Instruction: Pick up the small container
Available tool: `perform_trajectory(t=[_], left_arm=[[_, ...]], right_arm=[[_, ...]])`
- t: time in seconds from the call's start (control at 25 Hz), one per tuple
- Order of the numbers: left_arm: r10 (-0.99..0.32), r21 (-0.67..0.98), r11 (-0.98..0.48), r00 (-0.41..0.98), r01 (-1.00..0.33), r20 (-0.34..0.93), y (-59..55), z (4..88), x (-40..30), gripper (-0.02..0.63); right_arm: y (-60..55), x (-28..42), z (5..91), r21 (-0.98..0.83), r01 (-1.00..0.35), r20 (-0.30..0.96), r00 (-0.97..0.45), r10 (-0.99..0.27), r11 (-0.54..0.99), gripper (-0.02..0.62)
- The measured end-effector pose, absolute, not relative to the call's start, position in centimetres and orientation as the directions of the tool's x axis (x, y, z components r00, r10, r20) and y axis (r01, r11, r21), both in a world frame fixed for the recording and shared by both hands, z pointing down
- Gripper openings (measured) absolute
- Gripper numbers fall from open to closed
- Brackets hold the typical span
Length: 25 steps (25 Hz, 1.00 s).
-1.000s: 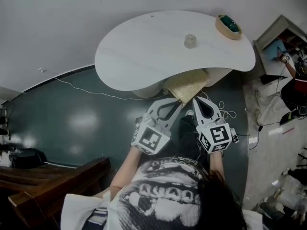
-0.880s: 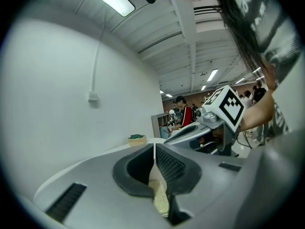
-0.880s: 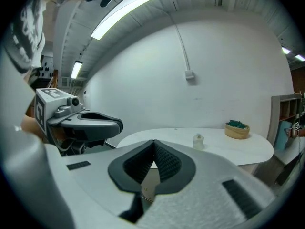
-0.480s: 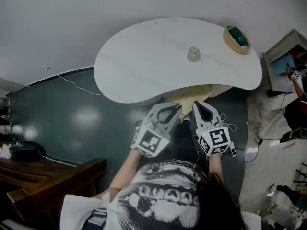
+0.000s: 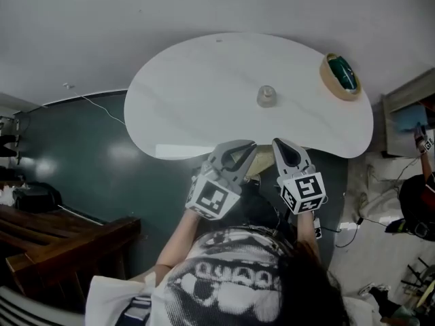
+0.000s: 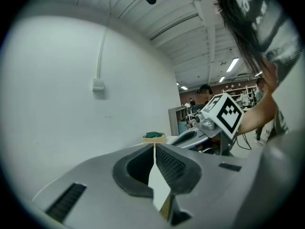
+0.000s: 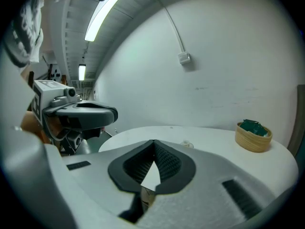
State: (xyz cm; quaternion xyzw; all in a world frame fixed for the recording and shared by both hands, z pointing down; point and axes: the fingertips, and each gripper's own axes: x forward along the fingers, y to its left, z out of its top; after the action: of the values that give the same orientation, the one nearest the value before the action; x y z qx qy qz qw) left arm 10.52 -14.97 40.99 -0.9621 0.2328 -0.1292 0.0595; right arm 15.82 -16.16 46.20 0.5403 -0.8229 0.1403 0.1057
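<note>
the small container [image 5: 266, 96] stands alone near the middle of the white table [image 5: 190, 94], well apart from both grippers, which hover side by side at the table's near edge. the left gripper [image 5: 250, 145] has its jaws together with nothing between them, and the right gripper [image 5: 278, 142] is likewise closed and empty; each gripper's own view shows the ribbed pads meeting at the tips. the likely trouble from here: the container looks small, light and pale against the pale tabletop, so a gripper arriving with its jaws closed would only nudge it away or tip it over, and jaws opened late or brought in off-centre could clip its rim and send it sliding. a basket [image 5: 341, 75] with something green in it sits at the table's far right, well clear of the container, so it should not get in the way. no brand, label or readable writing shows; the only print is the black-and-white square markers on the gripper cubes.
</note>
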Motion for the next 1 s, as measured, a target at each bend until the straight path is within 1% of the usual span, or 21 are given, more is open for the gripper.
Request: perform_trajectory(t=[0.32, 0.56, 0.76, 1.0], left_arm=[[-0.54, -0.187, -0.842, 0.802, -0.507, 0.255, -18.5, 41.6, 13.8, 0.012], [-0.575, -0.192, -0.818, 0.774, -0.542, 0.266, -19.8, 42.0, 14.5, 0.012], [-0.587, -0.201, -0.809, 0.757, -0.552, 0.288, -19.9, 42.5, 14.5, 0.012], [-0.589, -0.195, -0.808, 0.752, -0.556, 0.298, -20.1, 42.4, 13.6, 0.012]], right_arm=[[-21.9, 20.3, 49.3, -0.103, -0.88, 0.355, -0.467, -0.81, 0.463, -0.005], [-25.5, 21.1, 52.5, -0.118, -0.844, 0.399, -0.523, -0.754, 0.523, -0.005], [-27.8, 20.5, 55.1, -0.088, -0.818, 0.441, -0.544, -0.714, 0.569, 0.032], [-29.8, 19.7, 58.7, -0.042, -0.812, 0.517, -0.516, -0.683, 0.583, 0.144]])
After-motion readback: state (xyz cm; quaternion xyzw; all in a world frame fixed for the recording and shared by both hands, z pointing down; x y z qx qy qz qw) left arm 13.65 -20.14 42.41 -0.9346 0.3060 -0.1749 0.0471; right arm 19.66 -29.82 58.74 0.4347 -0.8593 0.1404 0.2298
